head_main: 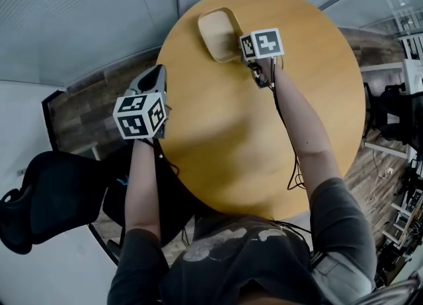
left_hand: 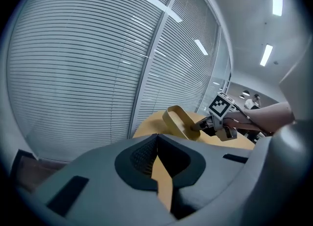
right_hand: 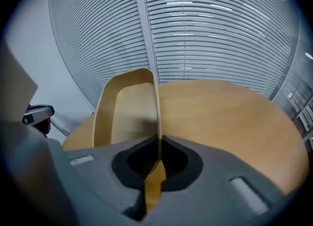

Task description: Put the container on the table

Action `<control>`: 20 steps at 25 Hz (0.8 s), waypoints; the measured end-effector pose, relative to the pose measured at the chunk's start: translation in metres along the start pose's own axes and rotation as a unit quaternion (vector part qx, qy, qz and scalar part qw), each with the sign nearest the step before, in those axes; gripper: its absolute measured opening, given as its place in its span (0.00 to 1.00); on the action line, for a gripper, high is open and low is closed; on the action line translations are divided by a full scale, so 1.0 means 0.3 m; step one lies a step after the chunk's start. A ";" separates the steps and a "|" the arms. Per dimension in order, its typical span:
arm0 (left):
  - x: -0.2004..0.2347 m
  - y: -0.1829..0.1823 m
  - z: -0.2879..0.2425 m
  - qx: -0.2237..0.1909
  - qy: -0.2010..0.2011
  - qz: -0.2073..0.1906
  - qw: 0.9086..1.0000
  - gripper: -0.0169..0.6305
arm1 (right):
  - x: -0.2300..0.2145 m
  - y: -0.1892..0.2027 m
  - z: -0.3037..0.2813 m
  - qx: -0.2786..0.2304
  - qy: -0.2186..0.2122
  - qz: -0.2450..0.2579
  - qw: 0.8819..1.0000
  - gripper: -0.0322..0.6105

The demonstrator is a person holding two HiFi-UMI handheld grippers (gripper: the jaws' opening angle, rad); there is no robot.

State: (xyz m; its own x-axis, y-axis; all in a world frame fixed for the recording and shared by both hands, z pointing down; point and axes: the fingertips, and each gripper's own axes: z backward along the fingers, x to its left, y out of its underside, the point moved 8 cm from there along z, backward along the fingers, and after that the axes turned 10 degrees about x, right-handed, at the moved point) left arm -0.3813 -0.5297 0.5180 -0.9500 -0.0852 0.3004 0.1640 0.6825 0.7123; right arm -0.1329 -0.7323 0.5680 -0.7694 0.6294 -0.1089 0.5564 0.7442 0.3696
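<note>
Right gripper view: the right gripper [right_hand: 157, 154] is seen pinching one thin side wall of the tan container [right_hand: 127, 107], the wall standing edge-on between the two jaws, which are pressed onto it. In the head view the container is found at the far side of the round wooden table [head_main: 264, 138], held by that one wall only. From the left gripper view it appears tipped, its open side turned outward, and whether its base touches the wood cannot be told.

The left gripper [head_main: 153, 76] is held over the table's left edge, well apart from the container, with its jaws pressed together and nothing between them.

Several risks can be judged from here. Because only a narrow wall is gripped, the container could pivot or slip in the jaws. If it is released while tipped, it may drop onto one edge and rock or slide on the smooth top. It is also placed near the far rim, so a push outward could carry it off the table.

The tabletop is bare, pale and lightly glossy. Behind it, a glass wall covered by horizontal blinds [right_hand: 205, 29] is seen. A wood-patterned floor [head_main: 86, 112] and a black chair [head_main: 46, 191] are visible beside the person.
</note>
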 end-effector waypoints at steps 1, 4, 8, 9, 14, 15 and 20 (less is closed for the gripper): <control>0.008 0.005 -0.007 0.002 -0.001 0.001 1.000 0.04 | 0.002 -0.004 -0.013 0.001 0.000 0.001 1.000 0.05; 0.016 0.019 -0.013 0.005 0.000 0.007 1.000 0.04 | 0.007 -0.013 -0.026 -0.001 -0.004 -0.005 1.000 0.05; 0.014 0.038 -0.011 0.008 0.003 0.011 1.000 0.04 | 0.022 -0.028 -0.023 0.006 0.005 0.015 1.000 0.05; 0.015 0.040 -0.010 0.008 0.003 0.011 1.000 0.04 | 0.027 -0.034 -0.022 0.007 0.008 0.022 1.000 0.05; 0.015 0.038 -0.007 0.009 0.006 0.012 1.000 0.04 | 0.049 -0.046 -0.013 0.007 0.014 0.042 0.999 0.05; 0.017 0.038 -0.007 0.010 0.006 0.011 1.000 0.04 | 0.053 -0.046 -0.016 0.009 0.013 0.044 0.999 0.06; 0.017 0.036 -0.011 0.009 0.010 0.010 1.000 0.04 | 0.056 -0.033 -0.035 0.016 0.020 0.062 0.998 0.08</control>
State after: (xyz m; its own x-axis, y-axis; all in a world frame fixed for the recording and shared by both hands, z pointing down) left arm -0.3834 -0.5251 0.5292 -0.9414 -0.0856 0.3264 0.1774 0.6971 0.6946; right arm -0.1545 -0.7315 0.5721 -0.7061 0.7076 -0.0266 0.6572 0.6689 0.3473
